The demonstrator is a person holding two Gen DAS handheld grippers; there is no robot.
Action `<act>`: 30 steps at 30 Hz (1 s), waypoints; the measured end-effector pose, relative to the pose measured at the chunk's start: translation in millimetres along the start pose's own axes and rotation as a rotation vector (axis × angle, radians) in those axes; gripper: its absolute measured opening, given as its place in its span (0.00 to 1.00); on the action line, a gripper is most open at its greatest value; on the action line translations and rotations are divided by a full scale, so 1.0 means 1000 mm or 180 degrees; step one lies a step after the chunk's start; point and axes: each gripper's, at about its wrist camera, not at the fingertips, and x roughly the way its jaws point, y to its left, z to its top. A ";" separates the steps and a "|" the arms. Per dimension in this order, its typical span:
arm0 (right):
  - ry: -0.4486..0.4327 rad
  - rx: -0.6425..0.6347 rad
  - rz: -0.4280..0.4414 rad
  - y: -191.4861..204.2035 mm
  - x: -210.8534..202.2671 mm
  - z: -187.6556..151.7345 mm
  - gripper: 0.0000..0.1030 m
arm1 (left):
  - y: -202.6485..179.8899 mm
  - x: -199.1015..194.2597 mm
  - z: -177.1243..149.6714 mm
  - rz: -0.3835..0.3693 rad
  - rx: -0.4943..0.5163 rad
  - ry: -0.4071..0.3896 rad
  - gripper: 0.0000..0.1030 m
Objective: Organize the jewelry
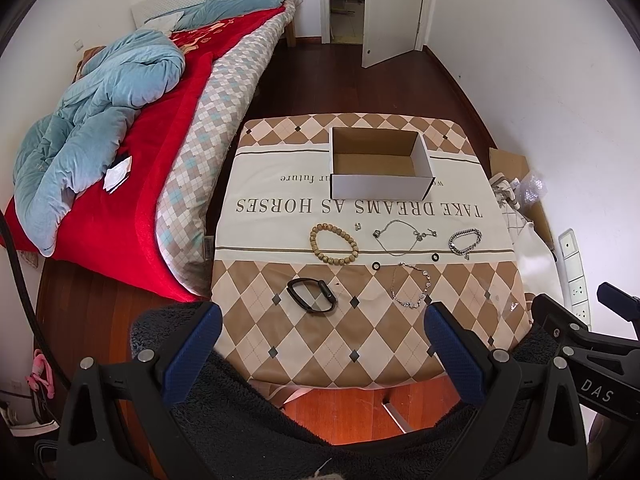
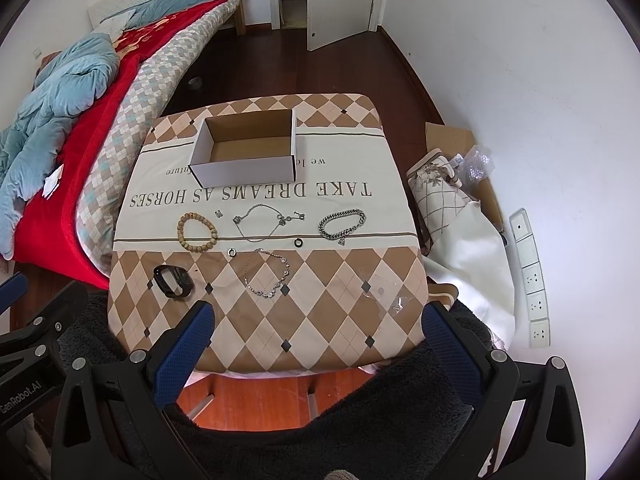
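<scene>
An empty cardboard box (image 1: 380,164) (image 2: 246,152) stands at the far side of the small covered table (image 1: 360,344). In front of it lie a wooden bead bracelet (image 1: 334,243) (image 2: 197,231), a thin necklace (image 1: 396,236) (image 2: 262,222), a chunky silver chain bracelet (image 1: 465,241) (image 2: 342,223), a thin silver bracelet (image 1: 410,284) (image 2: 266,274), a black band (image 1: 311,295) (image 2: 173,281), two small black rings (image 1: 375,266) (image 1: 435,257) and a small clasp (image 1: 356,227). My left gripper (image 1: 322,316) and right gripper (image 2: 318,316) are both open and empty, held back over the near table edge.
A bed with red blanket (image 1: 132,200) and blue duvet (image 1: 100,100) runs along the left. Cardboard, cloth and bubble wrap (image 2: 460,188) lie on the floor at right, by a wall with sockets (image 2: 532,276). An open door (image 1: 392,8) is at the back.
</scene>
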 end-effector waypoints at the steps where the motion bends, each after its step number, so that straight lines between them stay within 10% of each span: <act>1: -0.0001 -0.0003 0.0000 0.001 0.000 0.001 1.00 | 0.000 0.000 0.000 0.0000 0.0003 -0.0001 1.00; 30: 0.0078 0.0002 -0.0062 -0.009 0.028 -0.007 1.00 | 0.015 0.031 0.009 0.0143 -0.0134 0.0051 1.00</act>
